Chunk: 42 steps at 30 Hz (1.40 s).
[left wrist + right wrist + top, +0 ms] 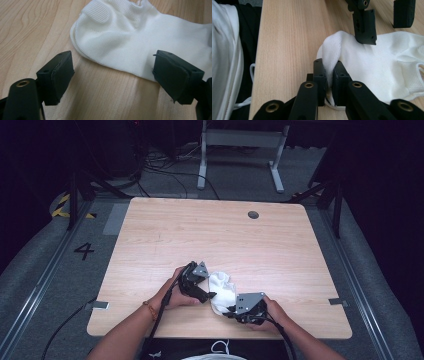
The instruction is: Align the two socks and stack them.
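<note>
R tongs (pixel 329 75) pinch just a thin fold of sock (pixel 367 65); a pull could slip it. L tongs (pixel 112 75) wide, holding nothing, so no backup on worktop (pixel 225 235).

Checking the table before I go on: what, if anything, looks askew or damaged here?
Nothing looks damaged. The white knitted ankle sock lies rumpled on the light wooden table, one edge bunched up where the right gripper pinches it.

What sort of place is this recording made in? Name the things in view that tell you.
Probably a lab or test workshop rather than a home. A bare light wooden table stands on grey carpet between metal floor rails, with a black number 4 marked on the floor and loose black cables behind it.
</note>
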Motion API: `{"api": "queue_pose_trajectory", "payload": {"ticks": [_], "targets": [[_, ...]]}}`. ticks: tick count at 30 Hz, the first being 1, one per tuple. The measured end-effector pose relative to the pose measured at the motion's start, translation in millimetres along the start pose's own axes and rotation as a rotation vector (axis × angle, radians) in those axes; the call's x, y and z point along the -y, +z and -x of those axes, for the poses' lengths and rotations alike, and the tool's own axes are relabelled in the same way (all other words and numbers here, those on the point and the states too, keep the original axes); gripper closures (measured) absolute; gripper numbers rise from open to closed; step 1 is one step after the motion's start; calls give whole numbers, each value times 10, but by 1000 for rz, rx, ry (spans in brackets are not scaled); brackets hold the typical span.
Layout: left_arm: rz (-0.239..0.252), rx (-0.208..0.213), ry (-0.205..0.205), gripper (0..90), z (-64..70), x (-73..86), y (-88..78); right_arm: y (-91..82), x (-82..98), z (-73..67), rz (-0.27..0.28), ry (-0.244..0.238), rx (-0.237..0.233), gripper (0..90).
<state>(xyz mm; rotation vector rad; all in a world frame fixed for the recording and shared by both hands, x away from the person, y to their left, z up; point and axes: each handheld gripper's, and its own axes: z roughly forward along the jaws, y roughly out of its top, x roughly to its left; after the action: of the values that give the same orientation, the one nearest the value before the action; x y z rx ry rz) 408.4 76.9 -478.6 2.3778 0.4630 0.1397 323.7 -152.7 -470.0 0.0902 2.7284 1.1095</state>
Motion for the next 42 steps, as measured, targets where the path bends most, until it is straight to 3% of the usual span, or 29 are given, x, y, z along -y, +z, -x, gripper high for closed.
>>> {"api": "queue_pose_trajectory", "payload": {"ticks": [6, 11, 17, 26, 31, 37, 39, 42], "targets": [[40, 4, 7, 225, 54, -58, -75, -68, -19, -49, -10, -18, -8, 840], [-12, 7, 39, 226, 105, -49, -13, -121, -32, -60, 6, -11, -5, 840], [-14, 19, 62, 231, 154, -60, 9, -177, -74, -81, 27, -15, -7, 841], [-1, 86, 80, 215, 277, -97, 86, -385, -119, -77, 64, -23, 27, 843], [6, 98, 89, 184, 311, -131, 142, -447, -117, -75, 66, -21, 32, 844], [3, 79, 95, 121, 292, -167, 186, -466, -111, -124, 57, -21, 16, 847], [10, 84, 72, 112, 280, -175, 202, -466, -106, -141, 49, -21, 12, 848], [17, 36, 65, 149, 252, -192, 153, -465, -95, -145, 45, -16, 6, 849]]}}
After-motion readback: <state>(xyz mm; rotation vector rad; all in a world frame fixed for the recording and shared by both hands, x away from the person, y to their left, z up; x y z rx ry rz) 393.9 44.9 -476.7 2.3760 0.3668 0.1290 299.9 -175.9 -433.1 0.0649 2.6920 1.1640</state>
